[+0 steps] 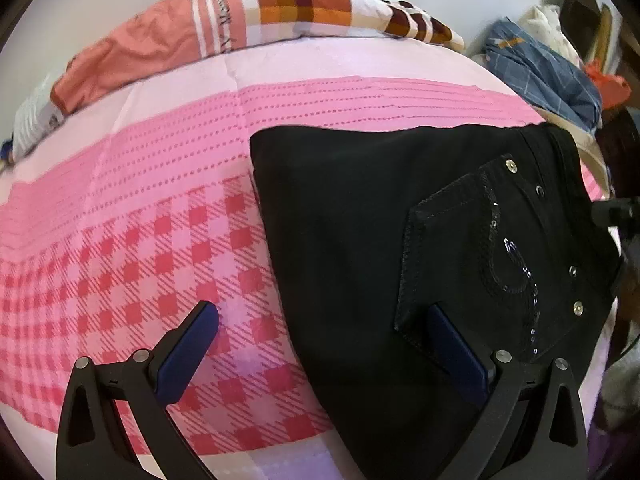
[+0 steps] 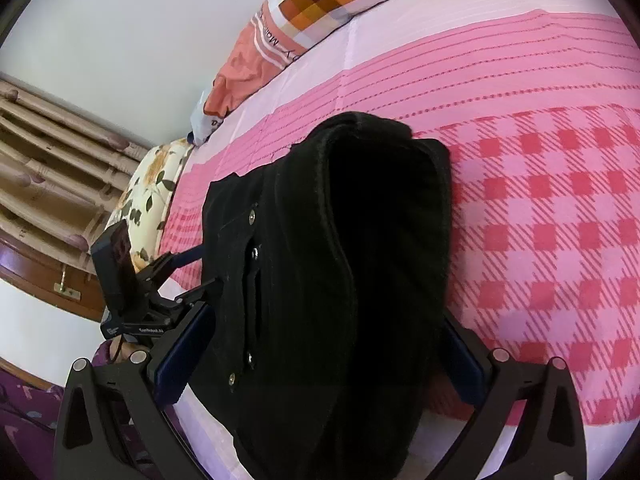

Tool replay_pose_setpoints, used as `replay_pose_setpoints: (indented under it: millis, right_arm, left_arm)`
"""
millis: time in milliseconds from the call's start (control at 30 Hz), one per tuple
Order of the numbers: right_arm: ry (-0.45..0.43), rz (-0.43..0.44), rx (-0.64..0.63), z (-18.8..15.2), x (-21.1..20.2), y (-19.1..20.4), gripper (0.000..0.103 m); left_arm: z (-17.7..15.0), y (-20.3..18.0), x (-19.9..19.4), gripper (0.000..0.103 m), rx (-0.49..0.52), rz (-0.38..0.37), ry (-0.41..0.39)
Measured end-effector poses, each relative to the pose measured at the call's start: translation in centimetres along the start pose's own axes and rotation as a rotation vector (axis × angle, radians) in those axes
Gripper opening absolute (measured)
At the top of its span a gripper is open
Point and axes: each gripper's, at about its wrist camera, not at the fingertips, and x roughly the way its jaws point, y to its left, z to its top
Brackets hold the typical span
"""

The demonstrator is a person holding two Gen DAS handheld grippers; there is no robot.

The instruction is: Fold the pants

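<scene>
The black pants (image 1: 360,240) lie folded on the pink checked bedspread (image 1: 140,220), back pocket with sequins (image 1: 480,272) facing up. My left gripper (image 1: 324,324) is open, its jaws wide apart over the pants' left edge, holding nothing. In the right wrist view the folded pants (image 2: 332,260) form a thick bundle between my right gripper's (image 2: 328,344) open jaws, which stand on either side of it without pinching. The left gripper also shows in the right wrist view (image 2: 188,272) at the pants' far edge.
A patchwork orange pillow (image 1: 240,16) lies at the bed's head. A pile of blue and white clothes (image 1: 540,68) sits off the bed's far right. A floral pillow (image 2: 148,192) and a wooden headboard (image 2: 52,168) are on the left in the right wrist view.
</scene>
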Motion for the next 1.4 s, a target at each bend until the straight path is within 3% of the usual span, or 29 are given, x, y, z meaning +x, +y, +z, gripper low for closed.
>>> replay_pose_setpoints:
  millis: [300,633,667,733,833,900,1100,1267,1400]
  right_arm:
    - [0.065,-0.06,-0.112,-0.1,0.9,1.6,0.102]
    - [0.088,0.014,-0.069,0.6,0.6,0.3,0.102]
    - [0.088,0.004,-0.079,0.5,0.7,0.5,0.101]
    - [0.091,-0.033,-0.107,0.3,0.8,1.0,0.096]
    - [0.101,-0.084,-0.109,0.4,1.0,1.2,0.047]
    - [0.097,-0.075,-0.094,0.5,1.0,1.0,0.046]
    - [0.074,-0.024,-0.058,0.5,0.5,0.8,0.038]
    - [0.041,0.026,-0.005,0.1,0.1,0.1,0.036]
    - [0.048,0.008,-0.031,0.0,0.3,0.2,0.037]
  left_arm:
    - [0.0,-1.0,-0.2,0.103,0.049,0.029,-0.037]
    - [0.3,-1.5,-0.3,0.102,0.082,0.027,-0.013]
    - [0.4,-1.7,-0.3,0.098,0.087,0.024,-0.013]
    - [0.5,-1.9,-0.4,0.08,0.087,-0.029,-0.008]
    - [0.9,-2.7,-0.7,0.063,0.1,-0.025,-0.013]
    - [1.0,-3.0,-1.0,0.047,0.105,-0.014,-0.029]
    - [1.3,-2.8,-1.8,0.024,0.103,0.004,-0.052]
    - [1.7,-2.3,-2.2,0.02,0.077,-0.016,-0.061]
    - [1.7,-2.5,-2.0,0.02,0.094,-0.011,-0.049]
